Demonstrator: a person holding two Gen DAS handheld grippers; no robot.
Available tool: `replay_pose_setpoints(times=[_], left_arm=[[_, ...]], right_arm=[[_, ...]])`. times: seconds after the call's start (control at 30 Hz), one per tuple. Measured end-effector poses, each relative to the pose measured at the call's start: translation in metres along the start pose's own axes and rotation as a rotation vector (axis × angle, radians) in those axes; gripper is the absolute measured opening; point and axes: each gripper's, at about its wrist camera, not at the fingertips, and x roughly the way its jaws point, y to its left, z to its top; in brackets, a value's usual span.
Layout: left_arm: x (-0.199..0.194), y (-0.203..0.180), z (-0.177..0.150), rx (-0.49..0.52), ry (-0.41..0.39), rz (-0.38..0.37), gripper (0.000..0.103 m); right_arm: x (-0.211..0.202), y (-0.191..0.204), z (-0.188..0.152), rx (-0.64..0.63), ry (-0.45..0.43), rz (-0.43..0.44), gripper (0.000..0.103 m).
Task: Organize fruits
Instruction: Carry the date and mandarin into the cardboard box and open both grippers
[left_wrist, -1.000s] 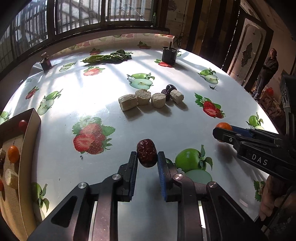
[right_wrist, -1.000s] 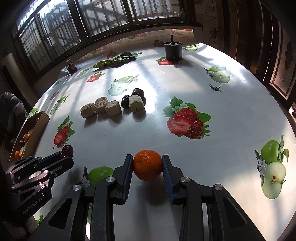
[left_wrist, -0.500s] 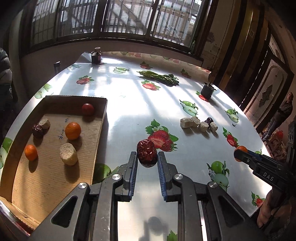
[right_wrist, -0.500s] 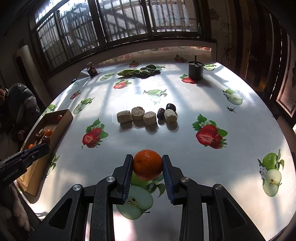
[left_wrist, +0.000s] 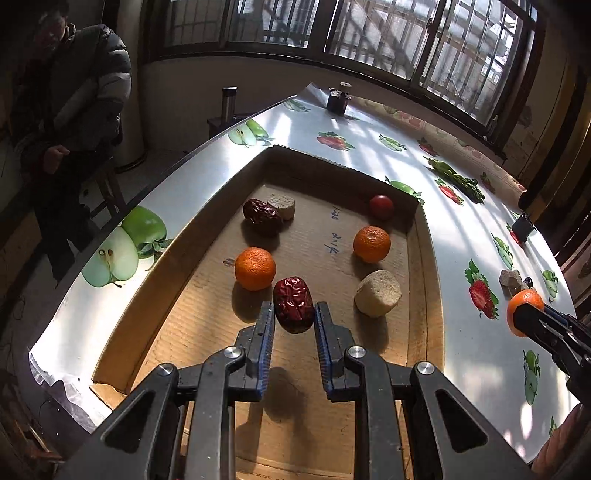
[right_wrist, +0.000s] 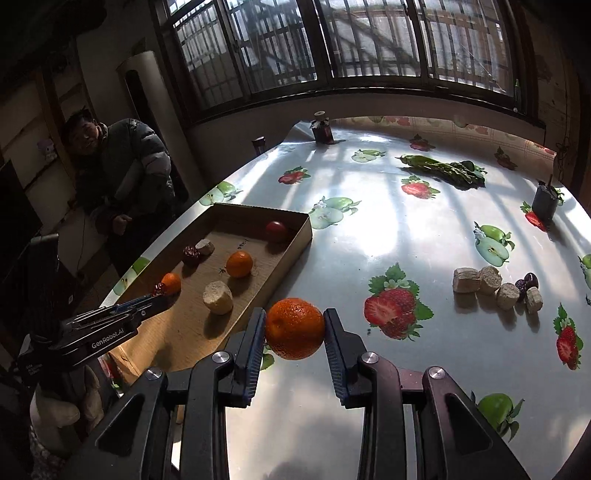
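Note:
My left gripper (left_wrist: 294, 318) is shut on a red date (left_wrist: 293, 304) and holds it over the cardboard tray (left_wrist: 415, 280). The tray holds two oranges (left_wrist: 255, 268), a dark date (left_wrist: 261, 215), a small red fruit (left_wrist: 381, 206) and two beige chunks (left_wrist: 378, 292). My right gripper (right_wrist: 294, 328) is shut on an orange (right_wrist: 294, 328) and holds it above the table just right of the tray (right_wrist: 291, 243). The right gripper also shows in the left wrist view (left_wrist: 524, 314). The left gripper shows in the right wrist view (right_wrist: 162, 291).
Several beige chunks (right_wrist: 480, 279) and dark dates (right_wrist: 526, 282) lie in a row on the fruit-print tablecloth (right_wrist: 406, 229). Leafy greens (right_wrist: 443, 168), a dark cup (right_wrist: 545, 203) and a small jar (right_wrist: 321, 129) stand farther back. A seated person (right_wrist: 122, 173) is left of the table.
Both grippers have swung left with their fruit. My left gripper with the date now hangs over the tray; my right gripper with the orange has come close to the tray's right edge.

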Motion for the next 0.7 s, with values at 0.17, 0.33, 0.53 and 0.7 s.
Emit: replay_pose_setpoints(times=[0.17,0.33,0.53,0.7], left_arm=[[0.018,0.019,0.002,-0.02,0.033,0.038,0.021],[0.031,0.032,0.003,-0.061,0.047,0.029,0.021],[0.026,0.039,0.007,-0.101,0.021,0.019,0.021],[0.013,0.037,0.012,-0.125,-0.009,0.009,0.036]], right_arm=[[0.049,0.054,-0.003,-0.099,0.069,0.089,0.034],[0.085,0.082,-0.012,-0.184,0.132,0.097,0.035],[0.101,0.091,-0.02,-0.226,0.153,0.071,0.035],[0.101,0.095,-0.021,-0.248,0.151,0.067,0.037]])
